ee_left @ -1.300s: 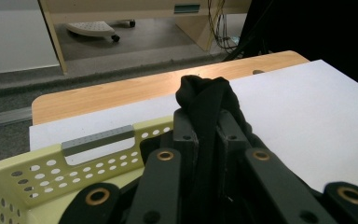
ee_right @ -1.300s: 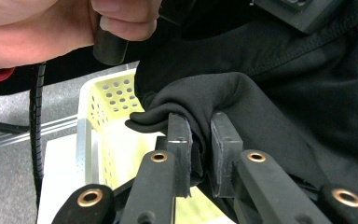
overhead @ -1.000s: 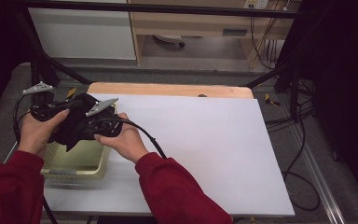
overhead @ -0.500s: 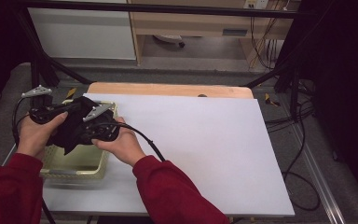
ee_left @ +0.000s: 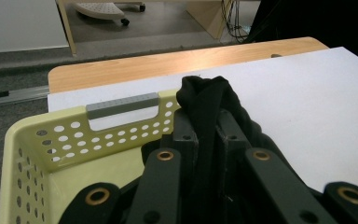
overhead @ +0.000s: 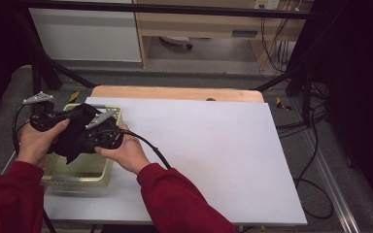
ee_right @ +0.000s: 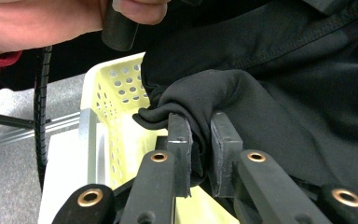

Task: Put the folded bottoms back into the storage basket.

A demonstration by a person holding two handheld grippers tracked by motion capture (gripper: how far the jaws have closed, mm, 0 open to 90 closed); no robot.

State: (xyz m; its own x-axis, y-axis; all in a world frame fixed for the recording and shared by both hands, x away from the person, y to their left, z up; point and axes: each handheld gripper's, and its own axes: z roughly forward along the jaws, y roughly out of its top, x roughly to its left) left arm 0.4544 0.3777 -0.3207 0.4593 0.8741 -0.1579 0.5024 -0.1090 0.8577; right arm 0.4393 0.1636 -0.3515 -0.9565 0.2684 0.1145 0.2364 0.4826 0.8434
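Observation:
A black cloth garment [overhead: 75, 136] hangs bunched over a pale yellow perforated basket [overhead: 80, 174] at the table's left edge. Both grippers hold it. My left gripper [ee_left: 206, 123] is shut on a fold of the black cloth [ee_left: 205, 100], with the basket's far wall [ee_left: 74, 135] just beyond. My right gripper [ee_right: 200, 140] is shut on another fold of the cloth [ee_right: 270, 84], above the basket's corner [ee_right: 112, 93]. In the high view the left gripper [overhead: 48, 121] and right gripper [overhead: 102, 136] sit close together over the basket.
A white sheet [overhead: 213, 150] covers most of the wooden table [overhead: 175, 93]. Cables [overhead: 315, 141] trail on the floor at the right. A black frame bar [overhead: 165, 7] crosses the back. The other hand [ee_right: 51, 18] grips a handle close above the right gripper.
Both hands with the cloth have shifted left and slightly toward the back, now centred over the basket. The basket has stayed put.

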